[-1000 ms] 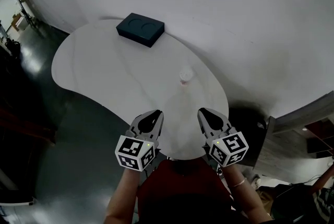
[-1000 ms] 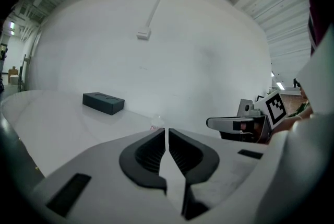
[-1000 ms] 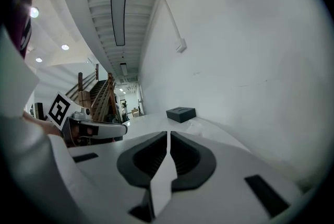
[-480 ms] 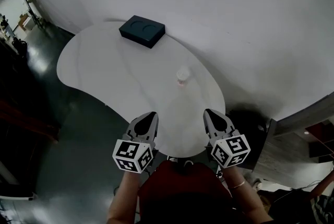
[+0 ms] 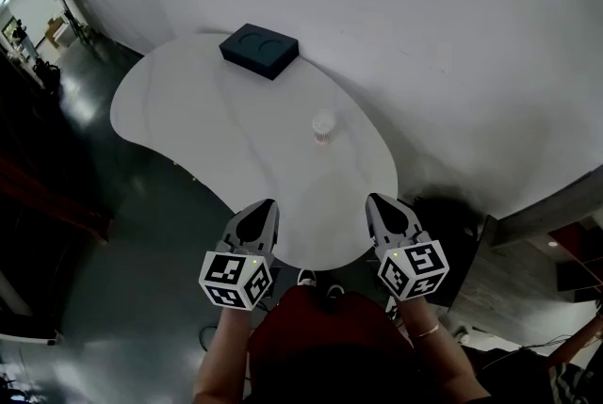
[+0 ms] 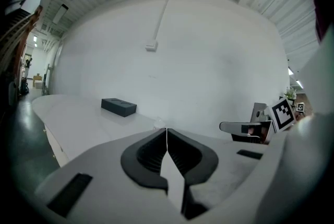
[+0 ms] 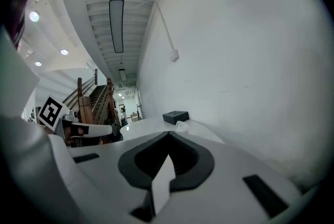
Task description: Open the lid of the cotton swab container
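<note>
Left hand-held gripper and right hand-held gripper are both pressed together, nothing in either, hanging at the near edge of the white bench. Cotton swab container stands upright mid-bench, well apart from both. A dark box sits near the far edge.

One table, one box, one swab container, two claws: left claw, right claw

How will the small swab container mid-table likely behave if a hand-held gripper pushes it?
The cotton swab container looks small, upright and free-standing on the smooth white table, so a push would probably slide or tip it. It appears round, so it could roll once toppled. It seems light, likely thin plastic, and may flex under a hard pinch.
</note>
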A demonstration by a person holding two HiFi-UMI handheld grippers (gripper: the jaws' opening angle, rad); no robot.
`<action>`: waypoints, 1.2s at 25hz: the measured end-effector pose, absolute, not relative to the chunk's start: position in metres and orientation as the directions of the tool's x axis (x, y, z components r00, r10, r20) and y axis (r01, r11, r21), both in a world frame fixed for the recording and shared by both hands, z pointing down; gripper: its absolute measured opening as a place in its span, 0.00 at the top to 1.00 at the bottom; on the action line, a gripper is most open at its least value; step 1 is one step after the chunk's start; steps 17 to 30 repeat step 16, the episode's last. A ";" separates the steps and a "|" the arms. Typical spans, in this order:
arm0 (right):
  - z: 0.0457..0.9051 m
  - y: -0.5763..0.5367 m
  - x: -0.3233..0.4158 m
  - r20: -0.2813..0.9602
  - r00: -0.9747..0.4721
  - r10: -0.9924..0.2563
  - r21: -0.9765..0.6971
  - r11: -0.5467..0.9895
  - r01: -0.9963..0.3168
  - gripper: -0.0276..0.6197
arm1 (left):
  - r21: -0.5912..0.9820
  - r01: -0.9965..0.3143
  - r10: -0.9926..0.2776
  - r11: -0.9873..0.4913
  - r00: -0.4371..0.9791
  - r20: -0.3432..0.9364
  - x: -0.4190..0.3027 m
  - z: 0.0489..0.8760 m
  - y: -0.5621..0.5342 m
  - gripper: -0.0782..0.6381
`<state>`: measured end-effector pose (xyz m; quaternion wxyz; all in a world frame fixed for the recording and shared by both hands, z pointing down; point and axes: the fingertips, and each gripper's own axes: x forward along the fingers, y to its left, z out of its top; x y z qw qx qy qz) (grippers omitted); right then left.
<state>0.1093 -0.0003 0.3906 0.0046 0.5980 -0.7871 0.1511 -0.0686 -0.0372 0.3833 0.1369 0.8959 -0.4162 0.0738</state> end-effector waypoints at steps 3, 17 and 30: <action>0.389 0.005 0.109 0.187 -0.297 -0.937 -0.221 0.254 -0.942 0.93 | 0.181 -0.776 -0.737 -0.604 0.631 0.244 -0.068 0.382 -0.029 0.85; 0.384 0.031 0.114 0.152 -0.286 -0.946 -0.205 0.253 -0.945 0.93 | 0.141 -0.804 -0.770 -0.578 0.594 0.233 -0.073 0.377 -0.002 0.85; 0.384 0.031 0.114 0.152 -0.286 -0.946 -0.205 0.253 -0.945 0.93 | 0.141 -0.804 -0.770 -0.578 0.594 0.233 -0.073 0.377 -0.002 0.85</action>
